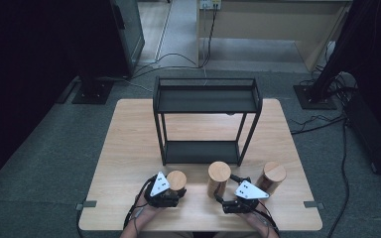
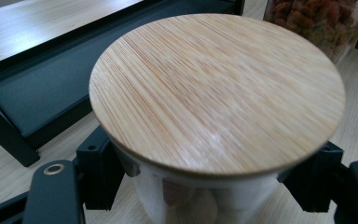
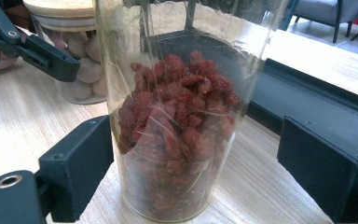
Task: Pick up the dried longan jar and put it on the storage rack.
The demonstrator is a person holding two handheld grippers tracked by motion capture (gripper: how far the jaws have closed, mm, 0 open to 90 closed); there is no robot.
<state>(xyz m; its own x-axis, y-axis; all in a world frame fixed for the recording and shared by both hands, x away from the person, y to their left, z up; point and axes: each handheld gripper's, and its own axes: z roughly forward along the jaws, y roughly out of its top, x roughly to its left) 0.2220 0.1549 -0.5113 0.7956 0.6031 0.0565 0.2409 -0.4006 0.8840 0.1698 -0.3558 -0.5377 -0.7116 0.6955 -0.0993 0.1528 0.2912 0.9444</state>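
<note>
The wooden table [image 1: 129, 148] is the biggest thing here, light-grained and set on a grey carpeted floor. Toward its far half stands a black metal rack [image 1: 206, 101] with two shelves, one above the other, both bare.

In front of the rack, along the near edge of the table, three glass jars with round wooden lids stand upright in a row, each apart from its neighbour. The left jar [image 1: 176, 180] is the shortest; in the left tool view its pale lid [image 2: 216, 91] looms large, and pale rounded lumps show through the glass beneath it. The middle jar [image 1: 219, 178] is taller and holds dark red dried fruit [image 3: 177, 121], seen clearly in the right tool view. The right jar [image 1: 272, 177] stands just beyond the right tool, untouched.

The left tool [image 1: 171, 194] is clamped on the left jar: its black jaws press against the glass on both sides just under the lid. The right tool [image 1: 226, 191] has its jaws spread wide on either side of the middle jar. Its left jaw sits at the glass, while the right jaw stands clear with a gap, so it grips nothing.
</note>
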